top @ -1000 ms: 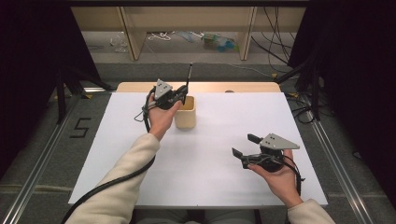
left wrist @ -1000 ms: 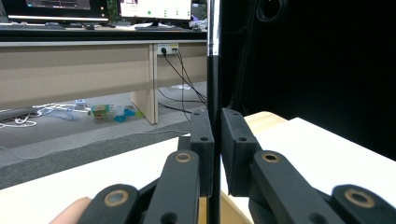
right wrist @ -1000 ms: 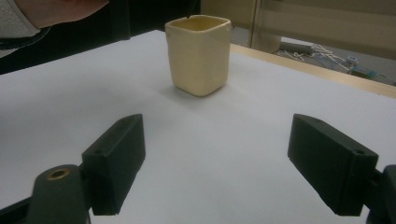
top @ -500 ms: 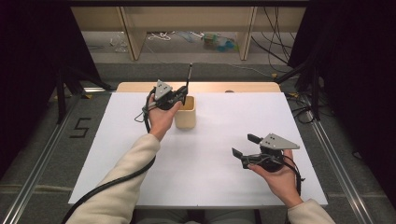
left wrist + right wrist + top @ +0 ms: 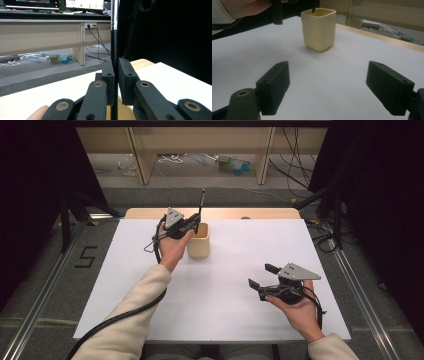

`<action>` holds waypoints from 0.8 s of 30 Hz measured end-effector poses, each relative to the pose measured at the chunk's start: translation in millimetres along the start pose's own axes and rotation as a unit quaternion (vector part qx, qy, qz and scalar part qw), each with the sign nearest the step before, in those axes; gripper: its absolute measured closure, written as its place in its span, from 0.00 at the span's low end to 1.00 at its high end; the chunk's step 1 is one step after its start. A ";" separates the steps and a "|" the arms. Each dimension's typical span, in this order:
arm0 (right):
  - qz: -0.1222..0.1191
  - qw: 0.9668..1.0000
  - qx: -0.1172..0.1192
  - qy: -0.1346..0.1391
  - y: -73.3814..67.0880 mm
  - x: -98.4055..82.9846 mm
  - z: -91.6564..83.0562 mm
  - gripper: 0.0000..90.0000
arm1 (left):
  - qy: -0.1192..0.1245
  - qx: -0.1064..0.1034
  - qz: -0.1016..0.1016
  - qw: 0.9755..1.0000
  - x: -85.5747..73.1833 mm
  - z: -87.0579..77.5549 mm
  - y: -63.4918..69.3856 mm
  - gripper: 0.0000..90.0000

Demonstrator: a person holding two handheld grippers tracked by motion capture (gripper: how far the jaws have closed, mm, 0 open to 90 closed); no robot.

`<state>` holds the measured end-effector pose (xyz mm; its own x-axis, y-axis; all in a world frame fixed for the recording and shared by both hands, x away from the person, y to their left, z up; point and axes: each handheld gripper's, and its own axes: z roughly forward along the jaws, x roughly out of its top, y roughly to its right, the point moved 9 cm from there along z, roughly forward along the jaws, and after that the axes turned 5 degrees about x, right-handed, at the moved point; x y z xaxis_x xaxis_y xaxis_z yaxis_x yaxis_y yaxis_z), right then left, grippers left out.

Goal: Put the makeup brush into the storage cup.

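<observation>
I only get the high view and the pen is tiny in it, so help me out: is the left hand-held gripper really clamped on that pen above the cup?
Observer: Yes. In the left gripper view the left hand-held gripper has both pads pressed on the thin black pen, which stands upright.
Operator: Is the tip in the cup?
Observer: The right gripper view shows the dark tip at the rim of the cream cup, at its mouth.
Operator: And my right one?
Observer: The right hand-held gripper is open, jaws wide apart with bare white table between them, facing the cup.
</observation>
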<state>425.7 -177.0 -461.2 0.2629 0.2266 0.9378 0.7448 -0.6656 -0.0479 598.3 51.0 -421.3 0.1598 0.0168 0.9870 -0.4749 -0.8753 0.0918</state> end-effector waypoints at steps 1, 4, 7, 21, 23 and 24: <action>0.000 1.000 0.000 0.000 0.0 0.0 0.0 0.22 | 0.000 0.000 0.000 1.000 -0.2 0.0 -0.2 0.93; 0.001 1.000 0.000 -0.001 -0.1 -0.3 -0.1 0.22 | 0.002 -0.001 -0.001 1.000 0.3 -0.1 0.3 0.93; 0.001 1.000 0.000 -0.001 -0.1 -0.3 -0.1 0.22 | 0.002 -0.001 -0.002 1.000 0.1 -0.1 0.7 0.93; 0.001 1.000 -0.003 -0.004 0.3 -1.1 0.0 0.22 | 0.001 -0.001 -0.002 1.000 -2.9 0.1 0.2 0.93; 0.002 1.000 -0.004 -0.004 0.4 -1.1 0.0 0.22 | 0.001 -0.002 -0.002 1.000 -3.3 0.2 0.3 0.93; 0.002 1.000 -0.003 -0.005 0.1 -1.2 -0.1 0.22 | 0.001 -0.002 -0.001 1.000 -3.5 0.2 0.4 0.93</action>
<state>425.4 -177.5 -462.3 0.2724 0.2306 0.9341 0.7403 -0.6703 -0.0505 597.7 50.5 -424.7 0.1601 0.0198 0.9869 -0.4784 -0.8730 0.0951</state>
